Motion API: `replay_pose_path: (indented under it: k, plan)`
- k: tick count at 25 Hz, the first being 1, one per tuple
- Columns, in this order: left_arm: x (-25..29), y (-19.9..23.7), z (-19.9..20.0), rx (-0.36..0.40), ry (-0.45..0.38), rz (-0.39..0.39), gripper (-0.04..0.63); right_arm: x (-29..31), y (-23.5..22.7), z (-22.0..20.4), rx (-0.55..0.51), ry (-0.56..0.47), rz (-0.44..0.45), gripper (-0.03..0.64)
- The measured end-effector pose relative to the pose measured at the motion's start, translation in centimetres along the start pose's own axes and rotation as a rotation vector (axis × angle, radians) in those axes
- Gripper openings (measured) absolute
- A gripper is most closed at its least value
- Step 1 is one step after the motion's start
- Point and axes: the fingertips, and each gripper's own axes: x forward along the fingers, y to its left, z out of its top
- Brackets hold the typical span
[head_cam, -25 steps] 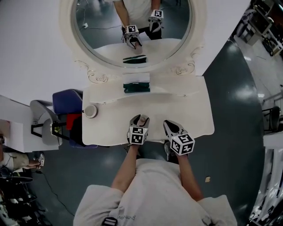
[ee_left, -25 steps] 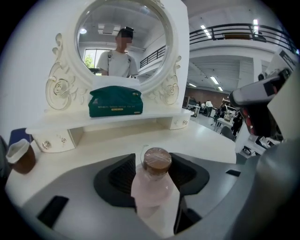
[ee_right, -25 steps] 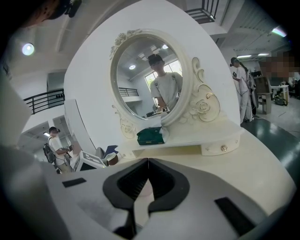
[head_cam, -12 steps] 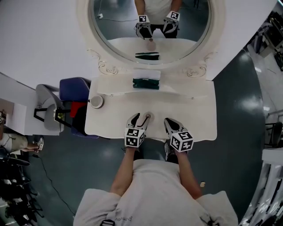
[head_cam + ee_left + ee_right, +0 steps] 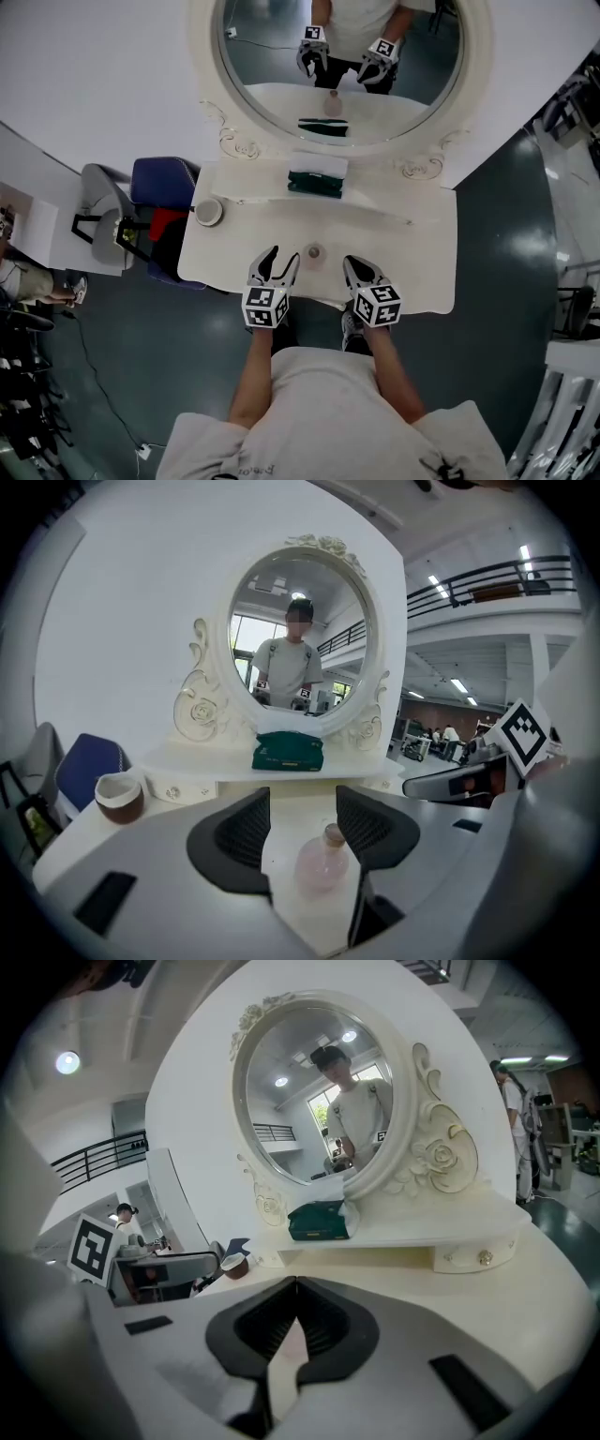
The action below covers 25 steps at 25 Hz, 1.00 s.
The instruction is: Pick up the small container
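The small container is a pink round bottle (image 5: 315, 252) with a tan stopper, upright on the white dressing table (image 5: 412, 262). My left gripper (image 5: 279, 261) is open just left of it, near the table's front edge. In the left gripper view the bottle (image 5: 323, 860) stands just ahead of the left gripper (image 5: 302, 832), a little toward the right finger (image 5: 375, 829), and nothing touches it. My right gripper (image 5: 352, 266) is shut and empty to the right of the bottle. In its own view the right gripper (image 5: 295, 1283) has its tips pressed together.
A green box (image 5: 316, 180) with a white top sits on the raised shelf under the oval mirror (image 5: 337, 56). A brown and white cup (image 5: 208, 212) stands at the table's left end. A blue chair (image 5: 159, 183) is beside the table on the left.
My left gripper, which was around the bottle a second ago, has drawn back toward the front edge. The bottle stays on the table. The right gripper has hardly moved.
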Motion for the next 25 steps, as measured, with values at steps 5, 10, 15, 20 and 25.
replay_pose_path:
  k: [5,10,15,20,25]
  plan:
    - [-0.6,-0.1,1.4,-0.004,-0.04,0.002,0.171,-0.3,-0.5,0.3,0.001,-0.007,-0.012,0.017]
    - [-0.6,0.2,1.9,0.004,-0.055,0.025,0.115,-0.3,-0.5,0.0,0.002,-0.006,-0.017,0.017]
    - [-0.8,0.7,2.1,-0.009,-0.065,0.048,0.061,-0.2,-0.4,0.3,-0.002,-0.006,-0.016,0.017]
    - [-1.0,0.9,2.2,-0.021,-0.067,0.044,0.028,-0.3,-0.3,0.3,0.003,-0.008,-0.025,0.017]
    - [-1.0,0.4,2.5,0.007,-0.064,0.024,0.028,-0.3,0.1,0.4,-0.002,-0.01,-0.021,0.017]
